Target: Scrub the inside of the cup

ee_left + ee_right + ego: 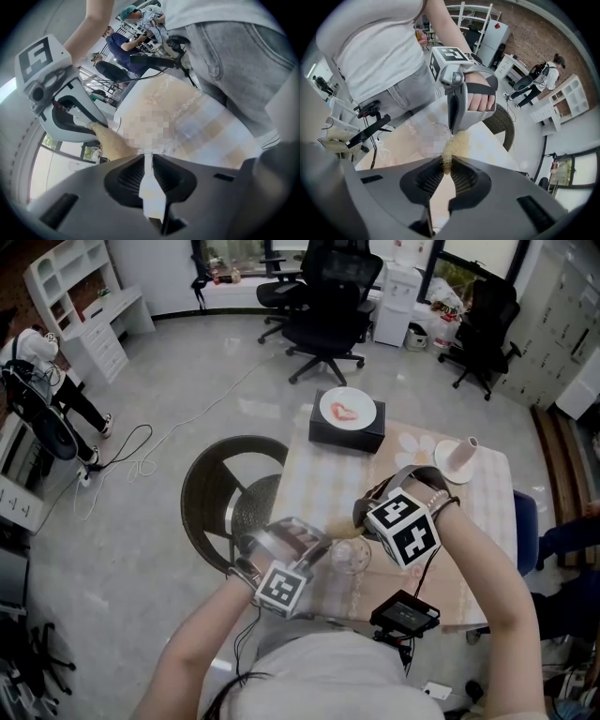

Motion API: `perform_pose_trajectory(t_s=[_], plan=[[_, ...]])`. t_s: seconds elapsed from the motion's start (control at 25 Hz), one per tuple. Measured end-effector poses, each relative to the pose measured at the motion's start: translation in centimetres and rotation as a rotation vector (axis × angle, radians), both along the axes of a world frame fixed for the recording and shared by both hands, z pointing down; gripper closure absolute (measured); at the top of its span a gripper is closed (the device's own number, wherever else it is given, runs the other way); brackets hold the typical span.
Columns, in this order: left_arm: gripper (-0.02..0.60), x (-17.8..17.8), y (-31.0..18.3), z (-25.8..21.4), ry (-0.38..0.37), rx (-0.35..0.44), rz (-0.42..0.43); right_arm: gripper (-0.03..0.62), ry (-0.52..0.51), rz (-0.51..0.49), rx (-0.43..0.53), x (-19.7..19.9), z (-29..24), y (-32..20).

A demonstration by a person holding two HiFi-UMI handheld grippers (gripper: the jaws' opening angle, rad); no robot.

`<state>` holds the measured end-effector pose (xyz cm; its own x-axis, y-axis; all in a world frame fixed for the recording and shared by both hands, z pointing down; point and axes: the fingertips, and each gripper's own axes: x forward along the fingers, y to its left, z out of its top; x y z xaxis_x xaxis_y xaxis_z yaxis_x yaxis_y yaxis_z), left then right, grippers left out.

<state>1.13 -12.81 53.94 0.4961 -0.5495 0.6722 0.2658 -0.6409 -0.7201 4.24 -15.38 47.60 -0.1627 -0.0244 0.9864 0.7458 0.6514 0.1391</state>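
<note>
A clear glass cup [350,557] is at the near part of the table [319,474]. My left gripper [322,546] comes in from the left and is shut on the cup's wall [148,161], which shows as a thin pale strip between its jaws. My right gripper [364,521] is shut on a yellowish scrub sponge [451,146]. The sponge [339,528] reaches towards the cup's mouth. In the left gripper view the sponge [110,142] slants in from the right gripper's body [65,110]. The cup's inside is hidden by a blurred patch.
A black box [347,432] bearing a white plate [348,411] stands at the table's far edge. A white vessel on a saucer [458,457] is at the far right. A black device [405,613] lies at the near edge. A wicker chair [220,488] stands to the left.
</note>
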Motion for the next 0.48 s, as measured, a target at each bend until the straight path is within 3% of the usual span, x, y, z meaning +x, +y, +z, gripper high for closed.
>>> perform_pose_trajectory(t_s=[0.08, 0.48], plan=[[0.525, -0.1, -0.4, 0.1, -0.006, 0.037, 0.005, 0.546, 0.017, 0.002, -0.002, -0.3, 0.6, -0.1], [0.525, 0.3, 0.6, 0.3, -0.013, -0.004, 0.025, 0.546, 0.109, -0.031, -0.017, -1.4, 3.7, -0.9]])
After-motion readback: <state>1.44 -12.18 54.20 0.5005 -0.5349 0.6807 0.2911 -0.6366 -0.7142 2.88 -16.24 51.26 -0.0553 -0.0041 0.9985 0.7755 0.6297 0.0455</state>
